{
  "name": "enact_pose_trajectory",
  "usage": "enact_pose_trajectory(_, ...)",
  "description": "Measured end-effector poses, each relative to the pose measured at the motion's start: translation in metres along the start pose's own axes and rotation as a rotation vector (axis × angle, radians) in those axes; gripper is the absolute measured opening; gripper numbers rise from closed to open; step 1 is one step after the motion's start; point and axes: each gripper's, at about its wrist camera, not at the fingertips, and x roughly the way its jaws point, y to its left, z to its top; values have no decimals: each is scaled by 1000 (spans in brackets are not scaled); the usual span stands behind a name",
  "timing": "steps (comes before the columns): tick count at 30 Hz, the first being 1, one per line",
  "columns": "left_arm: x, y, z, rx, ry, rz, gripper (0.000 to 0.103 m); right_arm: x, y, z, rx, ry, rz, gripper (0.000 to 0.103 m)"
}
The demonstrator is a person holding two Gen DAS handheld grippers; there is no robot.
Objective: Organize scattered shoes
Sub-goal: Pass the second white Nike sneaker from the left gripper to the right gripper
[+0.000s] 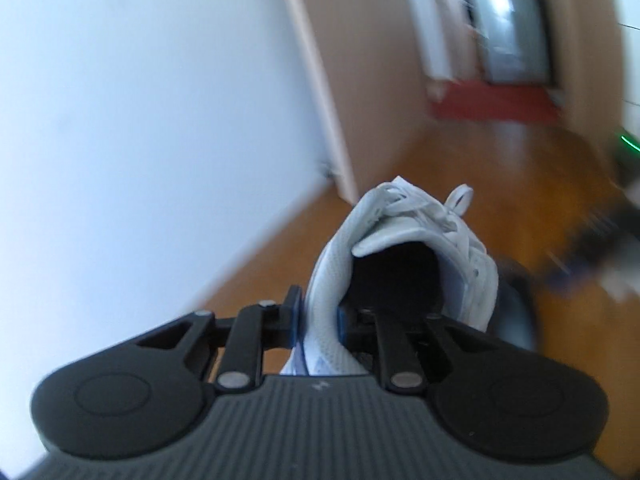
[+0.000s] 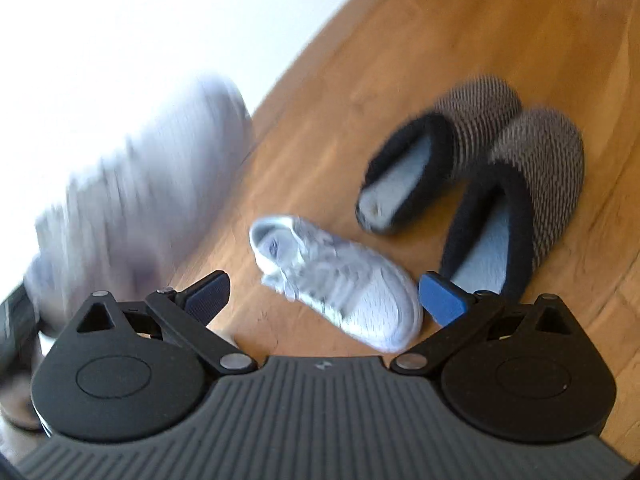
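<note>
In the left wrist view my left gripper (image 1: 318,320) is shut on the collar of a white lace-up sneaker (image 1: 404,248), which hangs in the air above the wooden floor with its toe pointing away. In the right wrist view my right gripper (image 2: 326,296) stands open above a second white sneaker (image 2: 340,280) that lies on the floor between its blue pads (image 2: 442,298), not touched. To the right of that sneaker a pair of striped grey-and-black slippers (image 2: 516,176) sits side by side.
A white wall (image 1: 140,120) runs along the left, with a door frame (image 1: 320,92) beyond it. A red mat (image 1: 496,102) lies at the far end of the wooden floor (image 1: 480,168). A blurred grey-clad person's leg (image 2: 132,208) is at the left in the right wrist view.
</note>
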Motion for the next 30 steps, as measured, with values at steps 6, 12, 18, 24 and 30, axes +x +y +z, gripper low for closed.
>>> enact_pose_trajectory(6,99,-2,-105,-257,365,-202,21,9,24,-18,-143,7,-64,103)
enact_pose_trajectory(12,154,-3,-164,-379,573,-120,40,44,80,-75,-929,232,-80,103)
enact_pose_trajectory(18,147,28,-175,-485,554,-110,63,81,124,-154,-1725,403,-14,102)
enact_pose_trajectory(24,106,30,-165,-510,517,-81,63,120,143,-215,-2217,564,104,103)
enact_pose_trajectory(30,23,35,-145,-530,431,-12,64,142,144,-225,-2297,631,65,102)
